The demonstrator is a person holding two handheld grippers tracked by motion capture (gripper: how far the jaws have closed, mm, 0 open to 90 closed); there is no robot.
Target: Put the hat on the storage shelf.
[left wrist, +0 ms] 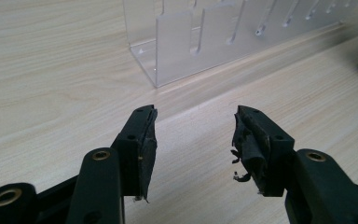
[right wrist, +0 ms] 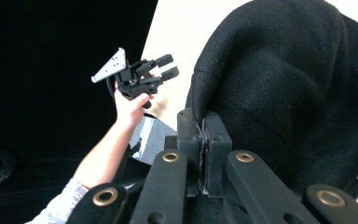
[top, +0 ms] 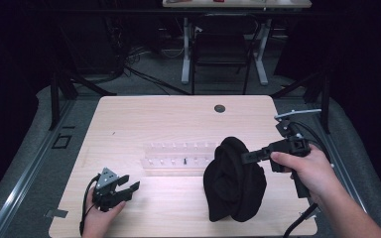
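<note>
A black knitted cloth (top: 233,183) stands bunched up on the right half of the wooden table (top: 144,114). My right gripper (top: 245,157) comes in from the right and is shut on the cloth's upper edge, holding it partly raised. In the right gripper view the jaws (right wrist: 203,135) are pressed together on a fold of the cloth (right wrist: 284,84). Low over the table's front left hangs my left gripper (top: 131,182), open, with nothing between its worn pads (left wrist: 193,140). It also appears in the right gripper view (right wrist: 168,65).
A clear plastic rack (top: 178,153) with upright slots sits mid-table, just ahead of the left gripper (left wrist: 205,42). A round cable hole (top: 220,108) is near the table's far edge. Beyond the table stand a dark chair (top: 223,44) and another desk's legs.
</note>
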